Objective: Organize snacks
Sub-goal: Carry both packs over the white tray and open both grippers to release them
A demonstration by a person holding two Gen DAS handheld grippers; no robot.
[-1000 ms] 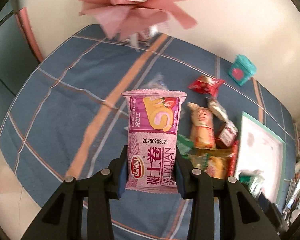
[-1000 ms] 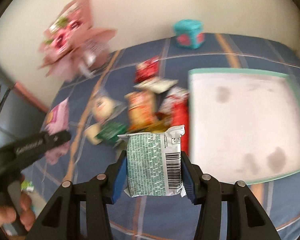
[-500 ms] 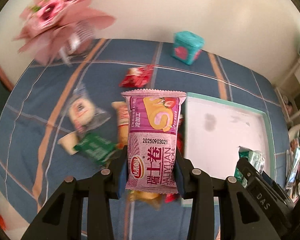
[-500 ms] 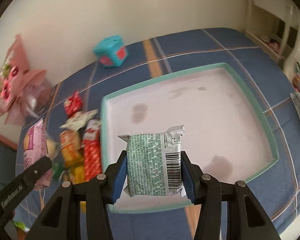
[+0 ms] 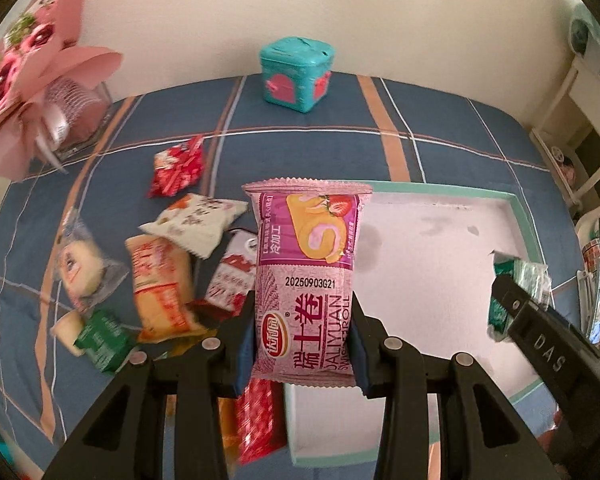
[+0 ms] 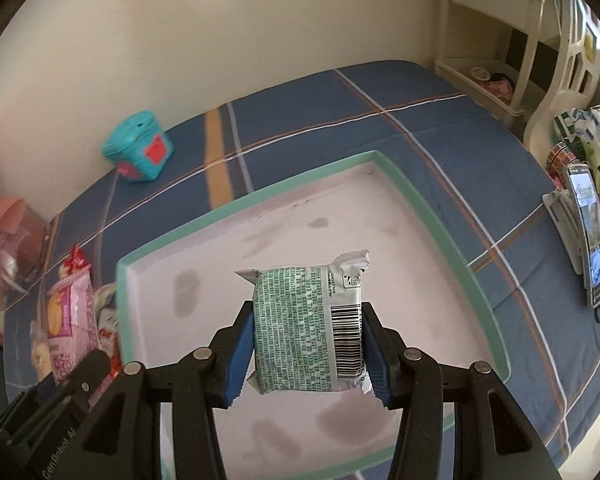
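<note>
My left gripper (image 5: 303,346) is shut on a pink Swiss-roll packet (image 5: 307,276), held upright above the left edge of the white tray with a green rim (image 5: 444,190). My right gripper (image 6: 306,354) is shut on a green-and-white snack packet (image 6: 308,326) with a barcode, hanging over the tray's floor (image 6: 284,240). In the left wrist view the right gripper and its green packet (image 5: 518,280) show at the right, over the tray. The right wrist view shows the pink packet (image 6: 70,320) at the far left. Several loose snacks (image 5: 162,272) lie left of the tray.
A teal box (image 5: 296,74) stands near the wall at the back of the blue plaid cloth (image 5: 440,120). A pink bouquet (image 5: 32,80) sits at the back left. A white shelf (image 6: 512,52) and a phone on a stand (image 6: 590,240) are off the right edge.
Both grippers swept right from the snack pile to the tray, each still holding its packet. The tray now fills the right wrist view, and the bouquet has slid to the left.
</note>
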